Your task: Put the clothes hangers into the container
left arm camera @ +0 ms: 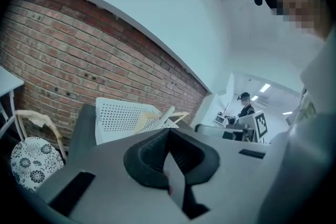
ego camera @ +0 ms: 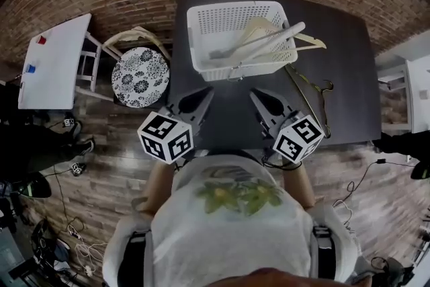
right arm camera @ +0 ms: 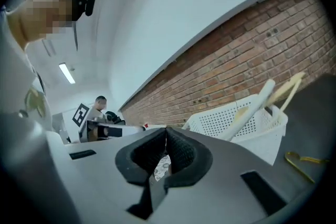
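Left gripper (ego camera: 203,96) and right gripper (ego camera: 259,96) were both clenched shut and empty at the dark table's (ego camera: 342,30) near edge. Several hangers lay in the white basket (ego camera: 235,7). One thin gold wire hanger (ego camera: 304,95) lay just right of the right gripper, its length running toward the basket.

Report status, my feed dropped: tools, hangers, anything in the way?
Left tool and right tool shut, empty. Pale wooden and white plastic hangers in white perforated basket. Thin gold wire hanger on dark table beside it. Nothing in the way.
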`<state>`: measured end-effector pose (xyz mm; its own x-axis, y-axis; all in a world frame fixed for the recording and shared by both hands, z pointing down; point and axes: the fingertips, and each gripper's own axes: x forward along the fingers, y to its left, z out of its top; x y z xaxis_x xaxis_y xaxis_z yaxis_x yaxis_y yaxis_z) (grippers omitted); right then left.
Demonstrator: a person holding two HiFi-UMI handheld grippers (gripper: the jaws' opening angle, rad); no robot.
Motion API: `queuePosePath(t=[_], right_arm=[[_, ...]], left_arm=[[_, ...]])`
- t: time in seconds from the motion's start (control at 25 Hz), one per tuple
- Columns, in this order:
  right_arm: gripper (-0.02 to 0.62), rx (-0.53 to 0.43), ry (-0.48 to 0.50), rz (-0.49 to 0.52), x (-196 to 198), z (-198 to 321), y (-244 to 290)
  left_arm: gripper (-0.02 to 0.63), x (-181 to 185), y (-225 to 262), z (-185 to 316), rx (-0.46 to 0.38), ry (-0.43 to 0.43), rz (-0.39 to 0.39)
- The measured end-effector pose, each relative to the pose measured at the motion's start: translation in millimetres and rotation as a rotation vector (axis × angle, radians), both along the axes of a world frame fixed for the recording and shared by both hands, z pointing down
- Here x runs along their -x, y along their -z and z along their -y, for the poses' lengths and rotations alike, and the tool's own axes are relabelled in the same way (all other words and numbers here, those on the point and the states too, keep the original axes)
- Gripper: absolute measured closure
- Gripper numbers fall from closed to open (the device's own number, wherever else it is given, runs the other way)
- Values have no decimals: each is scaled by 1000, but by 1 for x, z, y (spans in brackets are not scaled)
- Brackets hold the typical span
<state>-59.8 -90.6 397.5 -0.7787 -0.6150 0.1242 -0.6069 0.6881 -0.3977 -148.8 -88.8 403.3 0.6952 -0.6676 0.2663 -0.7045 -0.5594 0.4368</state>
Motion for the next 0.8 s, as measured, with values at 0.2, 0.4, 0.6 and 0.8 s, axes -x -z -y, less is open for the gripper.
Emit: queuePosePath(t=[0.2, 0.4, 0.6, 0.8], right_arm=[[563, 77, 17, -3, 14, -35, -21], [561, 124, -22, 124, 13, -57, -17], [561, 99, -46, 139, 14, -83, -12], [560, 103, -85, 127, 11, -108, -17]], left_arm=[[578, -12, -4, -21, 7, -60, 1], [578, -17, -2, -39, -28, -94, 34], [578, -19, -1, -59, -23, -116, 10], [578, -17, -13, -81, -7, -148, 10]])
